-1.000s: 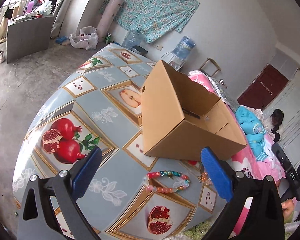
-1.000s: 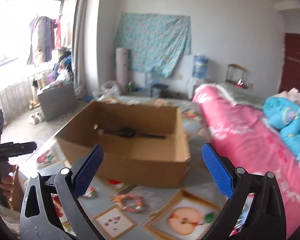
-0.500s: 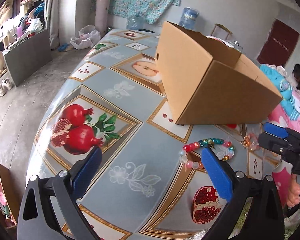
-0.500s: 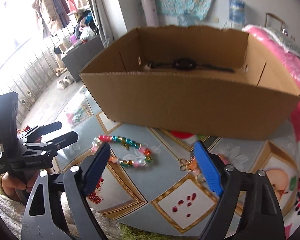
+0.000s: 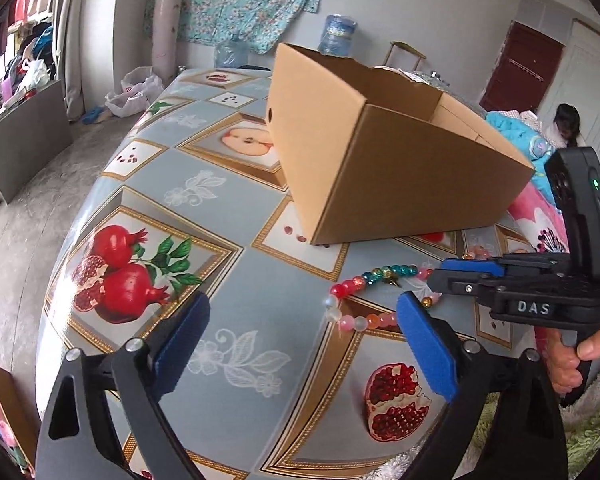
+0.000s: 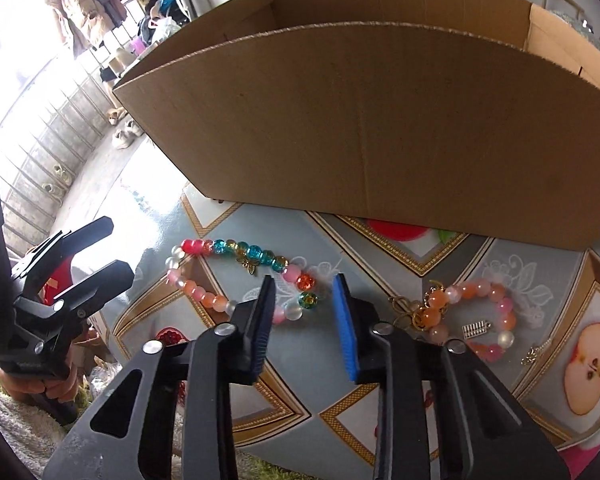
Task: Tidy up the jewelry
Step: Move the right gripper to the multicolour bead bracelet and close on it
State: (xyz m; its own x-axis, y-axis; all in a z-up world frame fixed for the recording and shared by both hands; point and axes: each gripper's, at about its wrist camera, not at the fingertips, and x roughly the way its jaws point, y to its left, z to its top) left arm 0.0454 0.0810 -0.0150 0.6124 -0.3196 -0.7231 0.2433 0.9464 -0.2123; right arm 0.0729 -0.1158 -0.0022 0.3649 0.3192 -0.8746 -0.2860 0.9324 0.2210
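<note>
A multicoloured bead bracelet (image 6: 236, 276) lies on the table in front of an open cardboard box (image 6: 380, 128). It also shows in the left wrist view (image 5: 364, 300), with the box (image 5: 380, 176) behind it. My right gripper (image 6: 305, 312) is low over the bracelet's right end, jaws partly open astride a few beads, not touching. An orange-pink bead bracelet (image 6: 472, 320) with gold charms lies to its right. My left gripper (image 5: 300, 336) is open and empty, above the table left of the bracelet.
The table (image 5: 228, 248) has a fruit-patterned cloth; its near edge runs just below both grippers. A pink bed (image 5: 540, 208) stands to the right of the table. A person (image 5: 566, 124) sits beyond it.
My right gripper has dropped down and forward onto the multicoloured bracelet, and its jaws have narrowed. My left gripper has shifted slightly; the right gripper now reaches further into its view.
</note>
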